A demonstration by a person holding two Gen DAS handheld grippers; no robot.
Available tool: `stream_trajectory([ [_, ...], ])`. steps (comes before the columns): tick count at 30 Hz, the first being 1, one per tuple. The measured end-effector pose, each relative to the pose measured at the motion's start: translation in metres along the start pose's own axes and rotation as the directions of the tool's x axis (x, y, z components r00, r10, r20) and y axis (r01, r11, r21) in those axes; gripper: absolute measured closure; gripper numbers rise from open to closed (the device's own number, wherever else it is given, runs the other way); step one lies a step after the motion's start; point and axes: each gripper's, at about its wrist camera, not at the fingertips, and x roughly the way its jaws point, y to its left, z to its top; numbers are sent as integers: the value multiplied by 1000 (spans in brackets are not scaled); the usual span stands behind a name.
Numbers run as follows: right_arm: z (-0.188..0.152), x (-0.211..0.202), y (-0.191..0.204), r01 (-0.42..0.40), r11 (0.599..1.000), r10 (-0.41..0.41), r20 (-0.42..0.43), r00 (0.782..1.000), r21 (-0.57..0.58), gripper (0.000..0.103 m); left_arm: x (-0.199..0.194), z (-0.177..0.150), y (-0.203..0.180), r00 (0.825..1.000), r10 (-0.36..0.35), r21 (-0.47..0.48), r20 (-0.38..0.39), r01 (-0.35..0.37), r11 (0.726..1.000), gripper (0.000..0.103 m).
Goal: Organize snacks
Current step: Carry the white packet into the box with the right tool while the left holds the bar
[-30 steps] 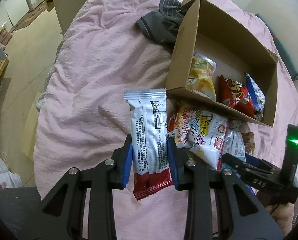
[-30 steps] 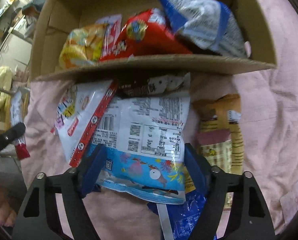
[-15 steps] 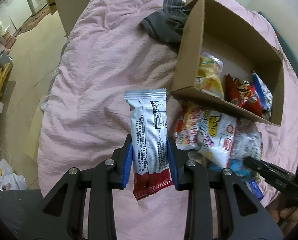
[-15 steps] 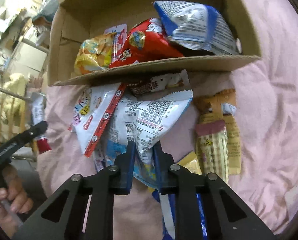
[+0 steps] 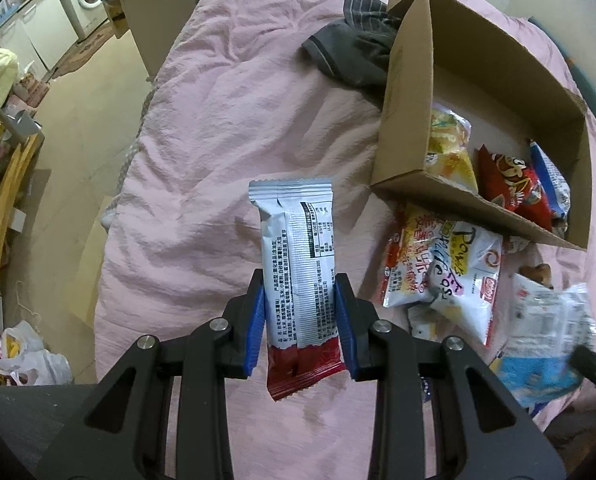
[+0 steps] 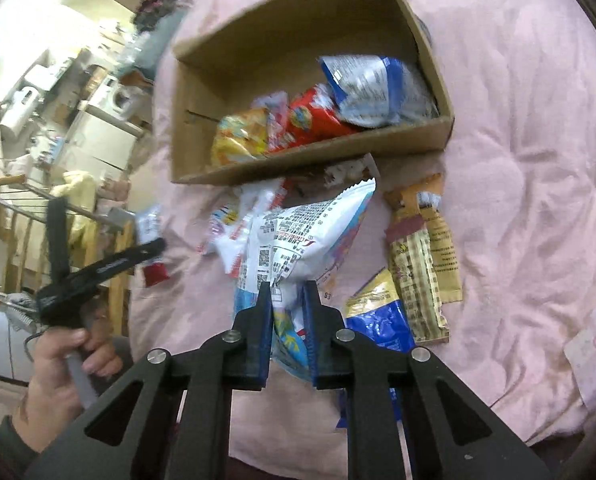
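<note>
My left gripper [image 5: 300, 294] is shut on a white and red snack bar [image 5: 298, 256] and holds it upright above the pink bedspread, left of the cardboard box [image 5: 402, 92]. My right gripper [image 6: 289, 294] is shut on a white and blue snack bag [image 6: 310, 236] and holds it lifted in front of the box [image 6: 310, 156]. That bag shows blurred at the right of the left wrist view [image 5: 546, 340]. The box holds a yellow bag [image 6: 238, 140], a red bag [image 6: 314, 120] and a blue and white bag [image 6: 370, 88].
Loose snacks lie on the bed before the box: a white "Pows" bag [image 5: 454, 276], a brown and yellow pack [image 6: 422, 256], a blue and gold pack [image 6: 378, 316]. Grey clothing [image 5: 354, 56] lies behind the box. The bed's edge drops to the floor [image 5: 74, 128] at left.
My right gripper shut on the white and blue bag, then lifted it and drew back from the box. My left gripper kept its hold on the bar and shifted a little left.
</note>
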Motion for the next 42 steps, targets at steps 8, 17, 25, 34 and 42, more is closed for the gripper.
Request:
stream_trajectory([
  [8, -2, -81, 8, -86, 993, 106, 317, 942, -78, 89, -25, 10, -19, 998, 6, 57, 59, -9, 998, 75],
  [17, 21, -114, 5, -90, 994, 108, 490, 865, -61, 90, -93, 42, -72, 974, -56, 204, 219, 11, 979, 75],
  [25, 59, -98, 1, -89, 995, 101, 485, 868, -46, 90, -93, 64, -102, 970, -81, 252, 231, 20, 968, 75],
  [34, 106, -55, -4, -19, 999, 37, 420, 907, -47, 90, -62, 85, -119, 976, -81, 258, 204, 26, 966, 75],
  [42, 126, -16, -2, 39, 997, -14, 345, 939, -66, 90, -33, 90, -136, 983, -90, 272, 160, 44, 961, 75],
])
